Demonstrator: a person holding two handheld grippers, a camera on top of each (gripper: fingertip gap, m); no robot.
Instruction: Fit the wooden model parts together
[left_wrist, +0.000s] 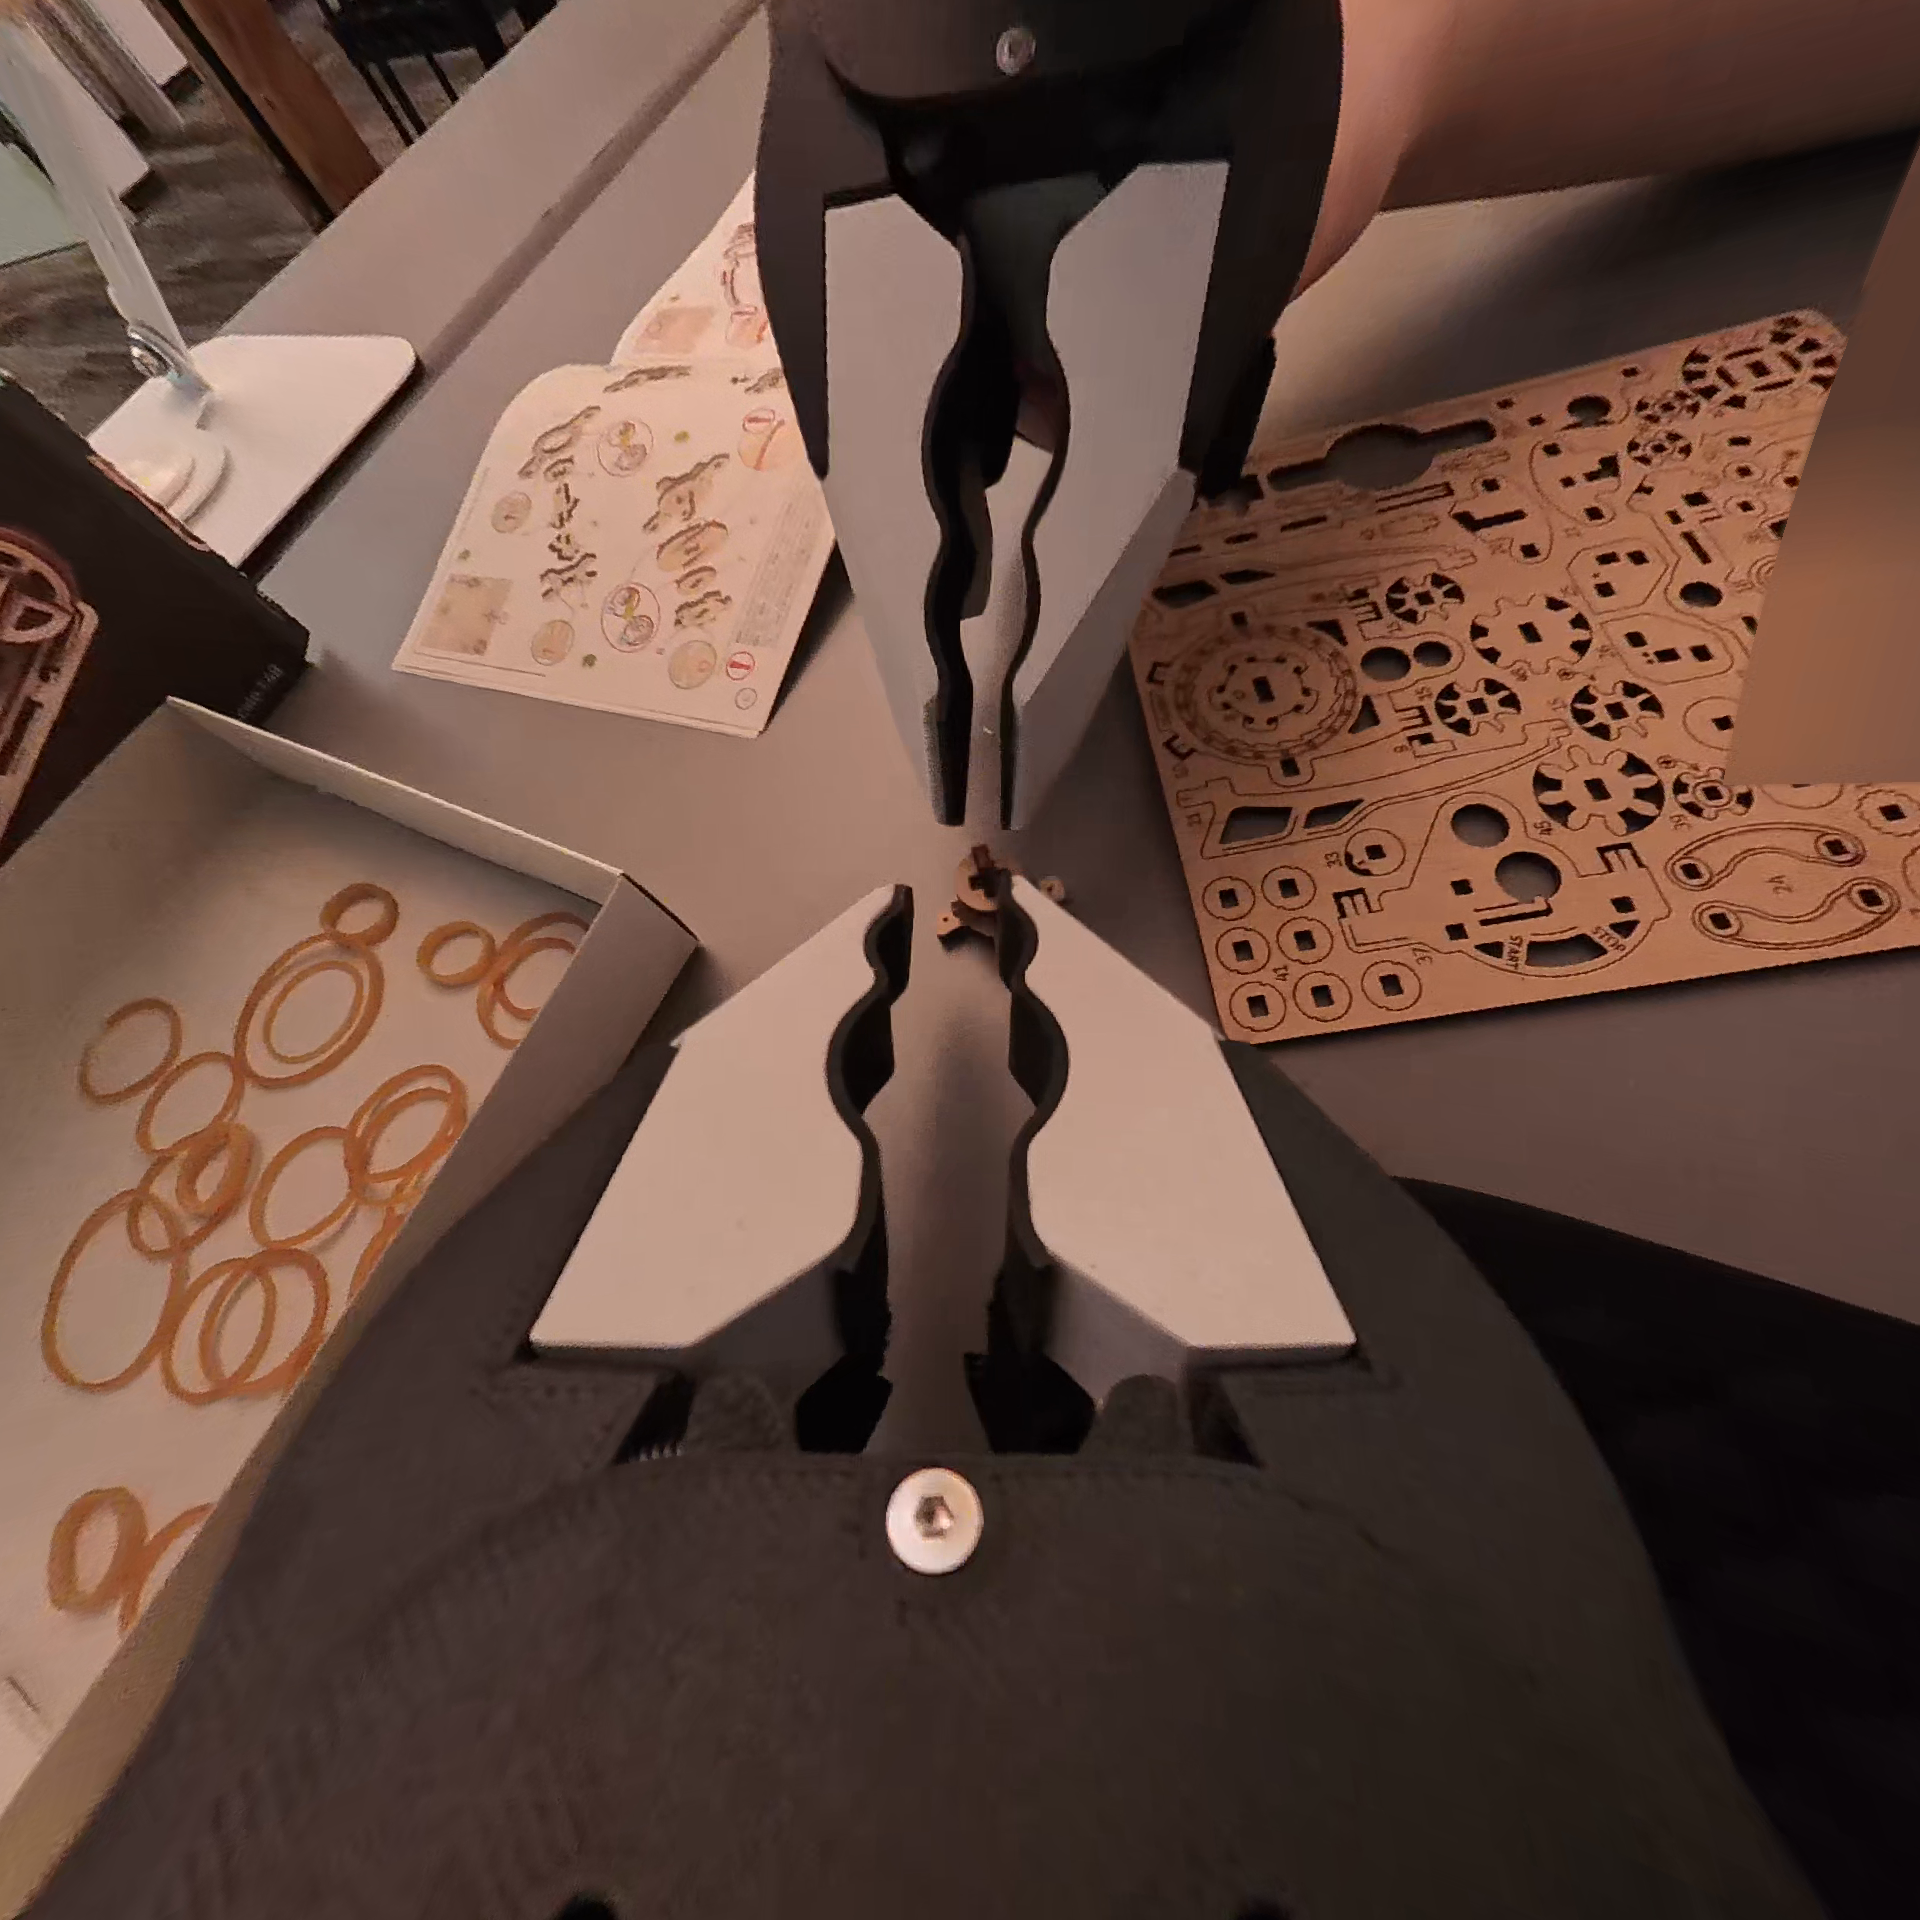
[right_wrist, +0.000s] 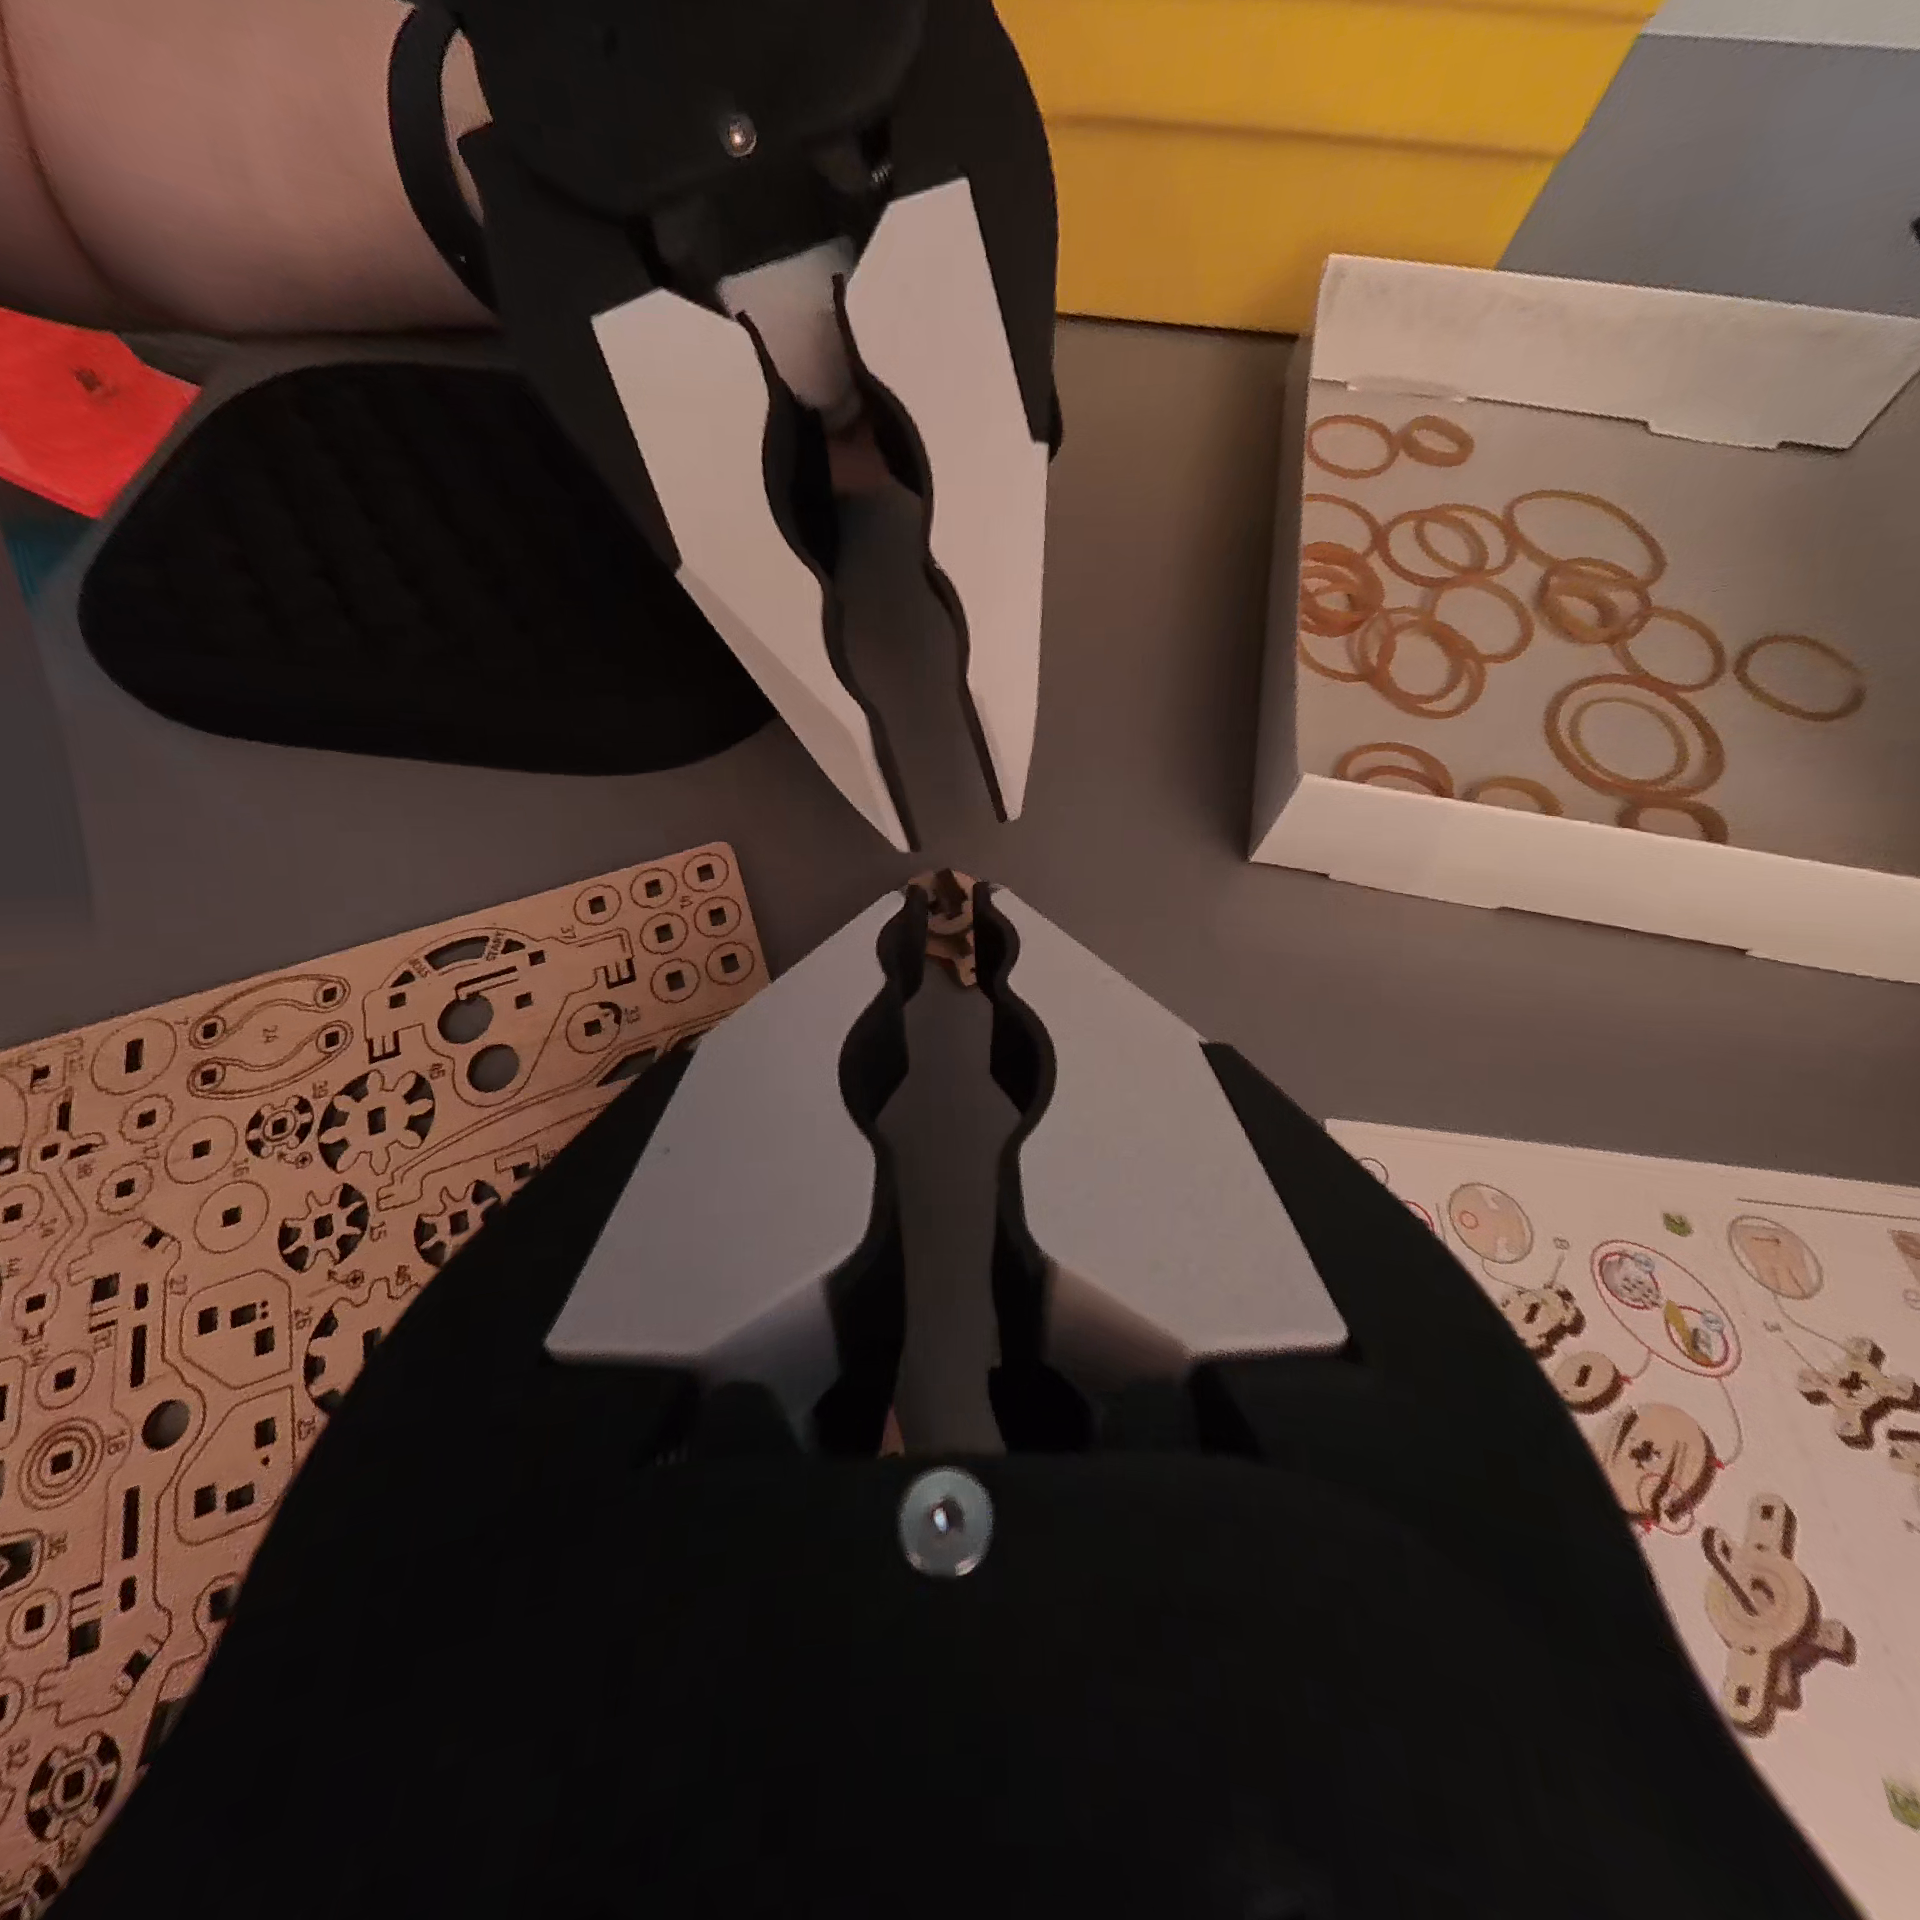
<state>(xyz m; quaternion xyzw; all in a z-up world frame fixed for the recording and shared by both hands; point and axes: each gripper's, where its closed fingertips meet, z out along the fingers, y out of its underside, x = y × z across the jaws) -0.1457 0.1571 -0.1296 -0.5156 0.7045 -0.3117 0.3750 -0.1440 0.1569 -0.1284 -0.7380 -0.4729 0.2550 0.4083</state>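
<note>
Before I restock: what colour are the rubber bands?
Tan-orange rubber bands; right wrist view shows them best.

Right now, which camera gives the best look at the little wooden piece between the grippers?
The left wrist view: the small wooden assembly sits mostly exposed by the left gripper tips. In the right wrist view, the right gripper fingers hide most of it.

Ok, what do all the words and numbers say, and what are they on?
I don't read writing out, only where it is.
Wooden parts sheet: engraved numbers, two words.
Instruction leaflet: tiny print, blurred.
Dark box: small print on its edge, blurred.
</note>
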